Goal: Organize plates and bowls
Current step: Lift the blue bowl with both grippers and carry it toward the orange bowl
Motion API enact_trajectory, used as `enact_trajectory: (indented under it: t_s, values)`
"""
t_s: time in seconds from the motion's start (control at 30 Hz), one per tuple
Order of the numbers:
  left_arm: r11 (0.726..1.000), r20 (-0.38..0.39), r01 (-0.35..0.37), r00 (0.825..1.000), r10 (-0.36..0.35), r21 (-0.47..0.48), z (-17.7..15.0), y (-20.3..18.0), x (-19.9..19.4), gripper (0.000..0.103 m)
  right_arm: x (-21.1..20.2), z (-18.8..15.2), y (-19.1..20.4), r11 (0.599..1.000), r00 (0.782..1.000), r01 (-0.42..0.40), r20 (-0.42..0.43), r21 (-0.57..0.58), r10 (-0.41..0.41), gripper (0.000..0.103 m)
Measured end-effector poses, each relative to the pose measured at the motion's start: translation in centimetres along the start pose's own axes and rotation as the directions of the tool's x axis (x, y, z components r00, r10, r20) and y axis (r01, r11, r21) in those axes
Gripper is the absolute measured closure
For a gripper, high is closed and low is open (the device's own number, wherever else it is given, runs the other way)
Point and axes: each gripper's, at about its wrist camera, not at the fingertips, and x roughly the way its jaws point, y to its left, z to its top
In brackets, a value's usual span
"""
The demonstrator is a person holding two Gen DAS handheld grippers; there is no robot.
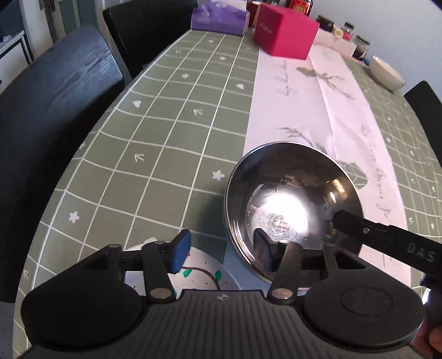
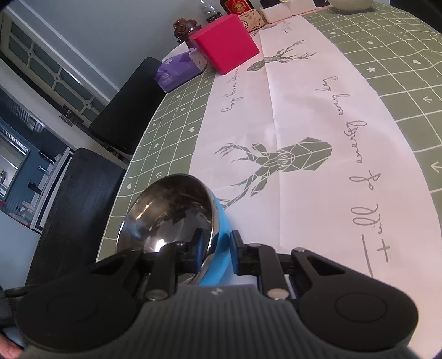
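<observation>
The right gripper (image 2: 214, 248) grasps the rim of a shiny steel bowl with a light blue outer wall (image 2: 171, 218): one finger is inside the bowl and the other presses on the blue outside. In the right wrist view the bowl is tilted, near the table edge, where the green checked tablecloth (image 2: 176, 110) meets the white table runner printed with grey deer heads and handwriting (image 2: 304, 116). In the left wrist view the same bowl (image 1: 292, 204) stands partly on the runner (image 1: 298, 99) and partly on the green cloth (image 1: 171, 116), and the black finger of the right gripper (image 1: 345, 221) reaches in over its right rim.

The left gripper (image 1: 221, 252) has its jaws spread wide and grasps nothing. Its left blue pad hangs over a white plate with green and brown painted marks (image 1: 201, 273), and its right finger is at the near rim of the steel bowl; I cannot tell if it touches. The plate lies just beside the bowl, at the near edge of the table.

At the far end stand a pink cube box (image 1: 284, 33) and a purple tissue pack (image 1: 218, 18). A pale ceramic bowl (image 1: 385, 71) sits at the far right, well apart from the steel one. Black chairs (image 1: 55, 91) stand along the left side.
</observation>
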Motion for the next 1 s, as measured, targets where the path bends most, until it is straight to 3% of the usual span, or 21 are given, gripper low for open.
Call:
enact_trajectory:
  t_s: [0.1, 0.13, 0.3, 0.57, 0.77, 1.0]
  values:
    - [1.000, -0.029, -0.013, 0.999, 0.012, -0.015, 0.0, -0.1, 0.8, 0.071, -0.2, -0.1, 0.0, 1.000, 1.000, 0.003, 0.013, -0.007, -0.003, 0.088]
    - [1.000, -0.036, 0.007, 0.999, -0.007, -0.012, 0.1, -0.2, 0.8, 0.085, -0.2, -0.2, 0.0, 1.000, 1.000, -0.003, 0.010, 0.003, 0.003, 0.088]
    - [0.998, -0.013, -0.004, 1.000, 0.005, 0.067, -0.4, -1.5, 0.1, 0.087, -0.3, -0.4, 0.0, 1.000, 1.000, 0.018, 0.009, 0.005, -0.018, 0.090]
    - [0.996, -0.011, -0.007, 1.000, 0.008, 0.086, -1.5, -1.8, -3.1, 0.087, -2.9, -1.1, 0.4, 1.000, 1.000, -0.011, 0.006, 0.016, 0.011, 0.091]
    - [0.994, 0.011, 0.015, 1.000, -0.016, 0.104, -2.9, -1.8, -7.7, 0.086, -7.3, -2.2, 1.6, 0.998, 0.997, -0.063, 0.036, 0.018, 0.063, 0.089]
    - [0.991, 0.073, 0.015, 0.997, -0.025, 0.135, -5.3, -2.3, -14.3, 0.086, -14.3, -3.7, 4.9, 0.995, 0.996, -0.065, 0.059, -0.071, 0.069, 0.089]
